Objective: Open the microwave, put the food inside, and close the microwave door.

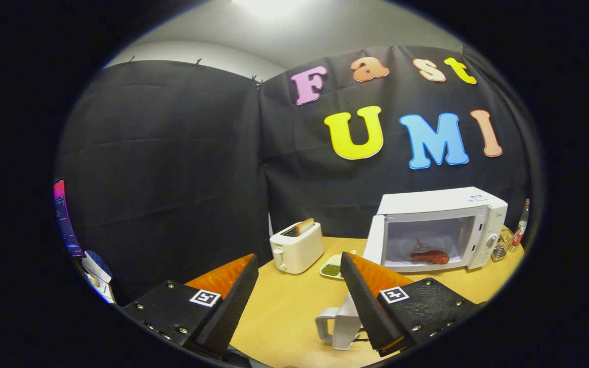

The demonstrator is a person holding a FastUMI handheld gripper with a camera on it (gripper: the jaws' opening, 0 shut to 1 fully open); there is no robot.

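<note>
Your tongs point(294, 301) spread, holding nothing, above the worktop point(284, 312) | white kettle point(336, 323) just beside one finger | food point(430, 256) inside the microwave point(440, 227), well beyond, door point(375, 240) open | risk: clipping kettle or toaster point(297, 247) on your reach, or the door rebounding.

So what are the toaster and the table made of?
The toaster looks like glossy white plastic, going by its smooth, rounded shell. The table looks like pale wood or laminate with a matte, even surface. The gripper hangs open above the table, holding nothing.
</note>
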